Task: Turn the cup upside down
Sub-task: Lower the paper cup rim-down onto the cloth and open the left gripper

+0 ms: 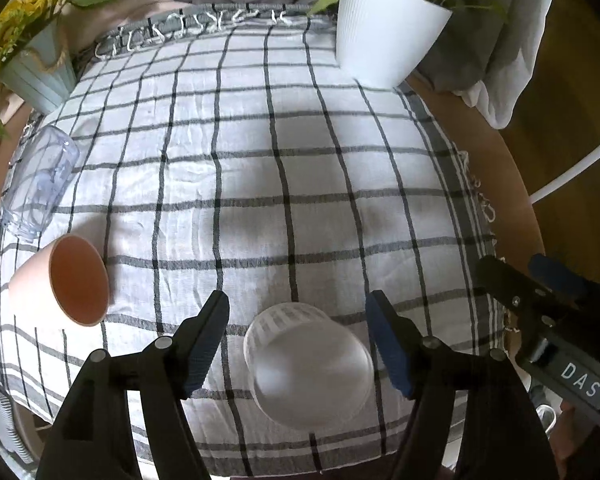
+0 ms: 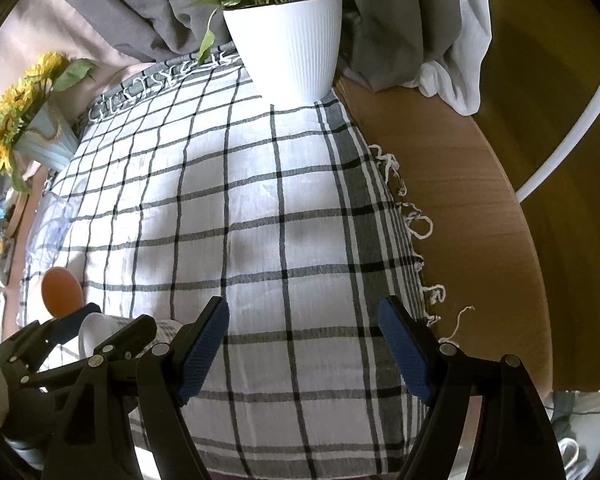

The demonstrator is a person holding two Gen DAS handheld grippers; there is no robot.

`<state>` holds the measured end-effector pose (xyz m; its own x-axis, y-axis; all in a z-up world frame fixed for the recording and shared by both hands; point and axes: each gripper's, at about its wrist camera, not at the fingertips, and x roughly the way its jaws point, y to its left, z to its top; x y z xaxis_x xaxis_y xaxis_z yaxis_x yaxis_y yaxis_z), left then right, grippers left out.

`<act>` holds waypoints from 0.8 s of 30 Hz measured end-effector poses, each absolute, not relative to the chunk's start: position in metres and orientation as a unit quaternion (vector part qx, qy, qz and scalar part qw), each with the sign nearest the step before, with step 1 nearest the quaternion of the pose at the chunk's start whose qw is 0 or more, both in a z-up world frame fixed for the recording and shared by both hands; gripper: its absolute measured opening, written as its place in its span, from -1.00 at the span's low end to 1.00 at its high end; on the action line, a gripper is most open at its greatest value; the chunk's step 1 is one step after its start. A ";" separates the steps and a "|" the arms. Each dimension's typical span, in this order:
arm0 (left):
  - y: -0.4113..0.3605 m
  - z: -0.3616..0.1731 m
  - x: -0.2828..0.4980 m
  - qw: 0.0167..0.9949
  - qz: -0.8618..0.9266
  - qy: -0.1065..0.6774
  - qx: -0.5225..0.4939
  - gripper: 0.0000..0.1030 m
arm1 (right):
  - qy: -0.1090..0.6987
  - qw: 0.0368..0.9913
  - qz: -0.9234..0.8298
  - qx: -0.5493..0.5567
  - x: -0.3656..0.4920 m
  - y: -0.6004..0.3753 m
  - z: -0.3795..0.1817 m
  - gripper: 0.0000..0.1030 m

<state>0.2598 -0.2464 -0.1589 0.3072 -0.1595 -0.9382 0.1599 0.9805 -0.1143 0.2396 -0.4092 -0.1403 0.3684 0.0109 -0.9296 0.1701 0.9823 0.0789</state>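
In the left wrist view, a translucent white ribbed plastic cup (image 1: 308,364) sits at the lower centre of the frame on a white cloth with a dark grid check (image 1: 260,184). Its wide round face is turned toward the camera and its ribbed wall runs away behind it; whether it lies on its side or stands mouth down cannot be told. The left gripper (image 1: 298,322) has its blue-padded fingers spread wide, one on each side of the cup and clear of it.

At the left edge of that frame a pink plastic cup (image 1: 66,282) lies on its side with its mouth facing right, and above it a clear glass tumbler (image 1: 36,184) also lies tipped over. A white ribbed plant pot (image 1: 384,28) stands at the top right, and a pale blue pot of yellow sunflowers (image 1: 32,56) at the upper left.

The right gripper (image 2: 304,328) hangs over bare cloth at the lower centre of its own view, fingers wide apart and holding nothing. The wooden desk (image 2: 460,200) shows past the cloth's fringed edge on the right.
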 end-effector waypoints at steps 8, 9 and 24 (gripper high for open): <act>-0.232 -0.115 0.240 0.870 -0.071 0.489 -0.001 0.87 | 0.537 0.838 -0.050 0.078 0.228 -0.405 -0.122 0.51; -0.229 -0.108 0.235 0.878 -0.066 0.474 0.000 0.93 | 0.530 0.843 -0.049 0.079 0.224 -0.403 -0.117 0.51; -0.140 -0.041 0.133 0.929 -0.028 0.369 0.009 1.00 | 0.400 0.912 -0.057 0.073 0.129 -0.332 -0.038 0.77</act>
